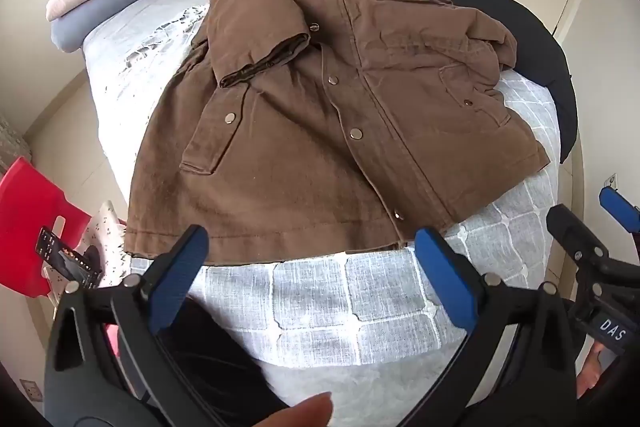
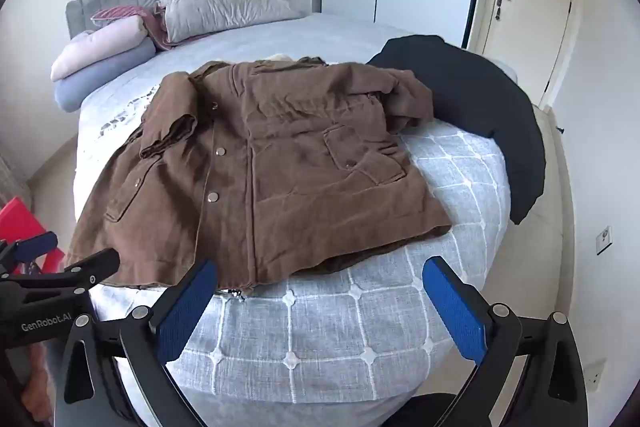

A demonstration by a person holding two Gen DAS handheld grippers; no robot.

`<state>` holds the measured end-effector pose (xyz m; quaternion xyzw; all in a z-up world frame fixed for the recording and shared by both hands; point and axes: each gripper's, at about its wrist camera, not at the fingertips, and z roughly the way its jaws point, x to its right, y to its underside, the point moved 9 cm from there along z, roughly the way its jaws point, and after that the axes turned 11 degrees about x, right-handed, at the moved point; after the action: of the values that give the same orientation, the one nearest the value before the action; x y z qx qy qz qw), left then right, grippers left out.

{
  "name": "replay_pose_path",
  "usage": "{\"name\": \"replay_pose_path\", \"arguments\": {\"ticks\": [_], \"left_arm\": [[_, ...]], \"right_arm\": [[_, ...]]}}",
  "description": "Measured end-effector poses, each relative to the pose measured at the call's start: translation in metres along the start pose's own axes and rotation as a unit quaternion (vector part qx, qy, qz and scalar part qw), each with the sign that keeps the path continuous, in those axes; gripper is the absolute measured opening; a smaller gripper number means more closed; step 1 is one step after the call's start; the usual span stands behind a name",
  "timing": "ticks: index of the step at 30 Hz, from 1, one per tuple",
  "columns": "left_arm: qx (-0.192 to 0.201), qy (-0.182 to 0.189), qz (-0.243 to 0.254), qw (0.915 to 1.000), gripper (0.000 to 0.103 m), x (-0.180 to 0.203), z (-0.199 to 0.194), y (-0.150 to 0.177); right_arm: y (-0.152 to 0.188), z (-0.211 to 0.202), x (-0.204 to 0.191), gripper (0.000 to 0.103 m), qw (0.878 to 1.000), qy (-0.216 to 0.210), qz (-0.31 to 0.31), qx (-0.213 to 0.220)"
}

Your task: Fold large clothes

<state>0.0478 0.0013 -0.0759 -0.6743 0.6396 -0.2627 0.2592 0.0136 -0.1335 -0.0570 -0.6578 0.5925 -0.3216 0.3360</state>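
Left wrist view: a brown jacket (image 1: 340, 123) is seen laid flat, front up, on the bed (image 1: 360, 311), with one sleeve (image 1: 256, 35) folded across its chest. The left gripper (image 1: 312, 283) is held wide open above the bed's near edge, just short of the hem, gripping nothing. The right gripper (image 2: 320, 307) is likewise spread wide and empty. A black garment (image 2: 472, 99) is draped beside the jacket.
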Motion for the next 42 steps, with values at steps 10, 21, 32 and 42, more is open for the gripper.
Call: {"name": "replay_pose_path", "arguments": {"ticks": [10,21,32,42], "left_arm": [[-0.009,-0.021,0.014,0.9996,0.103,-0.005,0.017,-0.003],[-0.018,-0.025,0.014,0.9994,0.103,-0.008,0.023,0.002],[-0.020,-0.025,0.006,0.9995,0.103,-0.013,0.025,0.001],[-0.023,-0.028,0.002,0.9993,0.103,-0.015,0.028,0.000]], "right_arm": [[0.008,0.029,-0.007,0.103,0.999,-0.003,-0.007,-0.042],[0.008,0.037,-0.012,0.103,0.998,-0.002,-0.016,-0.055],[0.010,0.039,-0.015,0.103,0.998,-0.002,-0.019,-0.058],[0.012,0.043,-0.014,0.103,0.998,-0.001,-0.016,-0.064]]}}
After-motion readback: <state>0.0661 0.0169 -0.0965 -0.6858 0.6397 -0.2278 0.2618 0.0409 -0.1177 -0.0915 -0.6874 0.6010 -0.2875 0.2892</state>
